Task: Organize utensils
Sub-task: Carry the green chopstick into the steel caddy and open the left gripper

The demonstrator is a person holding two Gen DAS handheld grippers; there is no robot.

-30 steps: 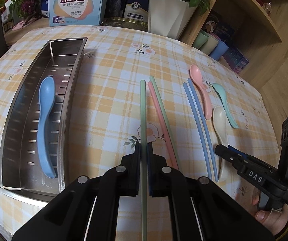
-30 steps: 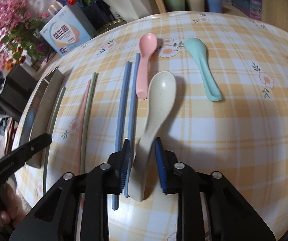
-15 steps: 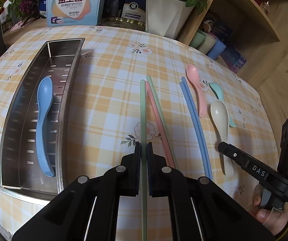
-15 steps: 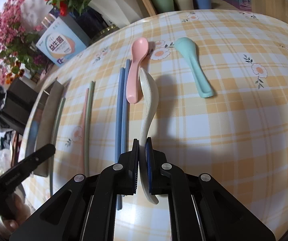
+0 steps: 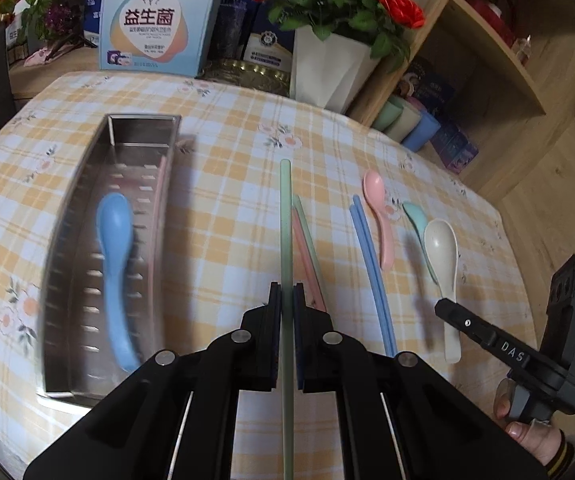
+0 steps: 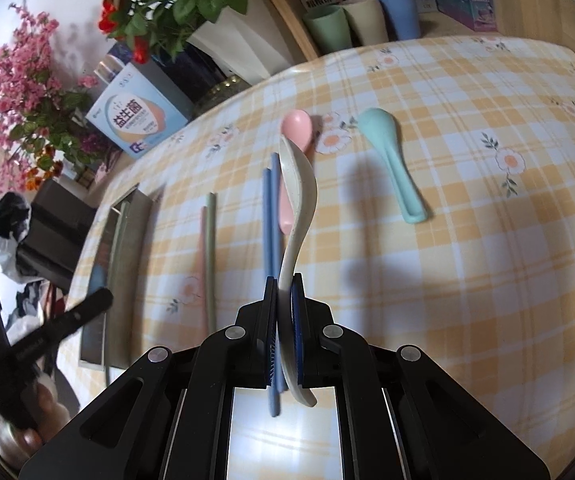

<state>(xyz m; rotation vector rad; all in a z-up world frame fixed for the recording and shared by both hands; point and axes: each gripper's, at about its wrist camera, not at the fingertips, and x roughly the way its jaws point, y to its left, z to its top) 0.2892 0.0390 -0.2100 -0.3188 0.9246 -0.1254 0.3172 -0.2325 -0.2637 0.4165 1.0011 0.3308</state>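
Left gripper (image 5: 286, 300) clamped on a green chopstick (image 5: 285, 232), center of the left wrist view. Compared with a second ago the stick's far end now sits lifted clear of the table (image 5: 227, 200); before it lay flat beside the pink chopstick (image 5: 303, 252) and second green chopstick (image 5: 309, 236), which are unchanged on the cloth.

Right gripper (image 6: 285, 292) clenched on the handle of the cream spoon (image 6: 297, 200), center of the right wrist view. A second ago its jaws stood apart around the handle with the spoon flat on the table; they have just closed, and the spoon is now turned on edge, bowl pointing to the upper frame, raised over the pink spoon (image 6: 297, 126) and the blue chopstick pair (image 6: 269, 216).

Teal spoon (image 6: 391, 160) lies right of center, same spot as before.

Steel tray (image 5: 67, 280) at the left of the left wrist view holds the blue spoon (image 5: 115, 264), not moved.

A hand (image 5: 535, 436) at lower right of the left view holds the right gripper's grip.
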